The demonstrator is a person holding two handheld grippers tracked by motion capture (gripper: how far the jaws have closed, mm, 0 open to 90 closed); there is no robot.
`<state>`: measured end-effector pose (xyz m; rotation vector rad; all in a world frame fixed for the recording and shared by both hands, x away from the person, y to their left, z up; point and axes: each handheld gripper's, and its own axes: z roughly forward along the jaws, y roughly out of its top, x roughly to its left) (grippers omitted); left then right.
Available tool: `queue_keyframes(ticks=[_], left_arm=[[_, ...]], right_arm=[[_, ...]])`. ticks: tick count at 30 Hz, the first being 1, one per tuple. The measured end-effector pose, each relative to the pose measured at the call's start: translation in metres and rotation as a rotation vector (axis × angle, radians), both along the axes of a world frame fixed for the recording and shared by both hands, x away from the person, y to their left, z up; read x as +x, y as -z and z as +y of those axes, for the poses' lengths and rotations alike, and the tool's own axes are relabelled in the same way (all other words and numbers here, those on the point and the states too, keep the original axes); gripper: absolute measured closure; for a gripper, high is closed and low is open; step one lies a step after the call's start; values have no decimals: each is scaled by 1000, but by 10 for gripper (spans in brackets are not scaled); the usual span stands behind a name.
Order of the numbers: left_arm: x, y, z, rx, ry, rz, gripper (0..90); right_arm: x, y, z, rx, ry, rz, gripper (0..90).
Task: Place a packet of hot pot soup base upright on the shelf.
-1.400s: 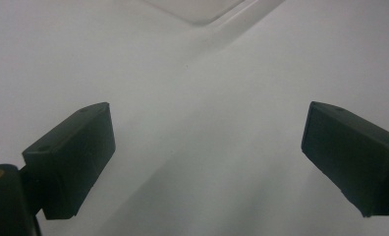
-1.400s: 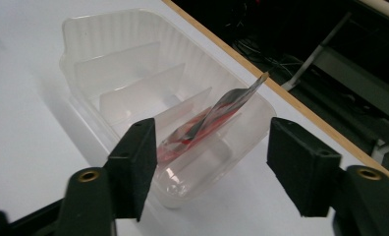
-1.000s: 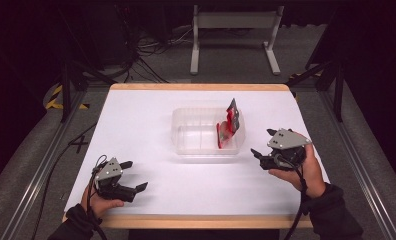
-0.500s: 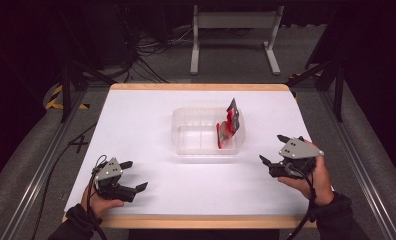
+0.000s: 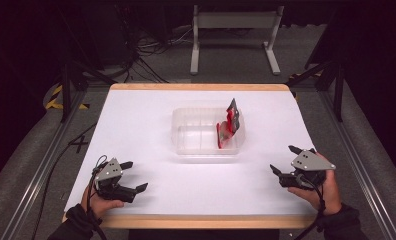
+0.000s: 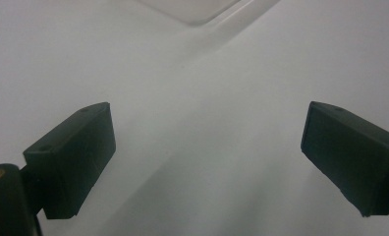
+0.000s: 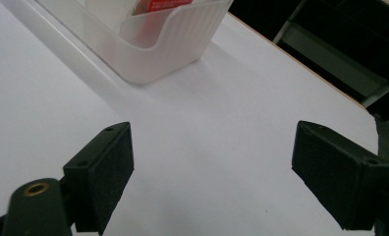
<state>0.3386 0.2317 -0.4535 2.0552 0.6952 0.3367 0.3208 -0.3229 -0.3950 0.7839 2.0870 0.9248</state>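
A clear plastic bin (image 5: 191,142) stands in the middle of the white table (image 5: 146,115). A red and black packet (image 5: 229,125) leans upright against its right wall, and its red top shows in the right gripper view as the packet (image 7: 158,5) inside the bin (image 7: 173,44). My right gripper (image 5: 284,161) rests near the table's front right, open, its jaws having just been opening with nothing between them. My left gripper (image 5: 134,176) sits at the front left, open over bare table. A corner of the bin (image 6: 192,10) shows at the top of the left gripper view.
The table has a wooden rim (image 5: 196,87). Beyond its far edge stand a white metal frame (image 5: 233,30) and loose cables (image 5: 146,50) on the dark floor. Metal rails (image 5: 41,165) run along both sides of the table.
My right gripper has moved away from the bin, toward the table's front right edge and lower. The left gripper has stayed where it was.
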Motion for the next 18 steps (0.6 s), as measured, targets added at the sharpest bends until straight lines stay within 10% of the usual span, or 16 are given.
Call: queue_keyframes(ticks=[18], left_arm=[[-3, -5, 3, -19, -9, -33, 64]], right_arm=[[-17, 23, -39, 99, 66, 11, 132]])
